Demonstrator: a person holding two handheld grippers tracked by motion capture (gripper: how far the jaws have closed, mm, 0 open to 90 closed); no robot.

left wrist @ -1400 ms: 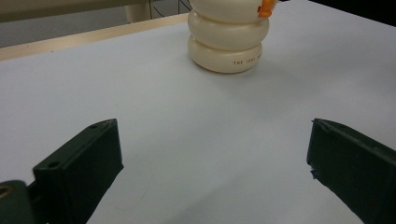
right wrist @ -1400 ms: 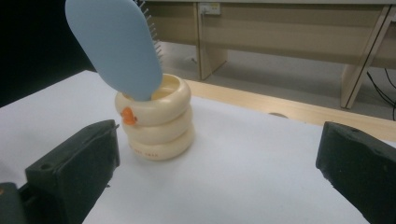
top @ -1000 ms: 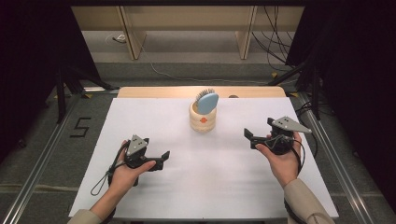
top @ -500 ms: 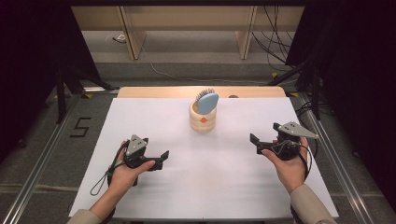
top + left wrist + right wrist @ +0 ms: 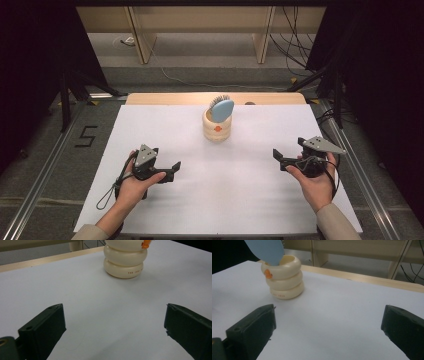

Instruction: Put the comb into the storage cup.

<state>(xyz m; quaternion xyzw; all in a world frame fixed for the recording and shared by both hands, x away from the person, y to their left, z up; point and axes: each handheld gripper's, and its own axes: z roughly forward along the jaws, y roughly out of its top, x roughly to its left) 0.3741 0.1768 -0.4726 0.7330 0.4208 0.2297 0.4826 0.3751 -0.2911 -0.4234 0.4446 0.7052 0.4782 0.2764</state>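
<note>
A white-topped table (image 5: pixel 150 130) with a pale wood far edge stands on grey floor (image 5: pixel 45 160) marked with a black "5" (image 5: pixel 86 136). Beyond it, wooden furniture legs (image 5: pixel 142 37) and loose cables (image 5: pixel 295 35) sit against dark surroundings.

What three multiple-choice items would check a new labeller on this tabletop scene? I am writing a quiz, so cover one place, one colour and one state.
1. Where does the cream ribbed ring-stacked holder stand on the white table?
A. At the far middle
B. At the near left corner
C. Beside the person's right hand

2. What colour is the oval hairbrush standing in the holder?
A. Red
B. Light blue
C. Green

3. How do the jaws of the left gripper and the right gripper stand?
A. Both shut
B. Left shut on the brush
C. Both open, holding nothing

Answers: 1 A, the high view shows it centred near the far edge. 2 B, its back is light blue in the high view. 3 C, each gripper view shows bare table between wide-apart jaws.
</note>
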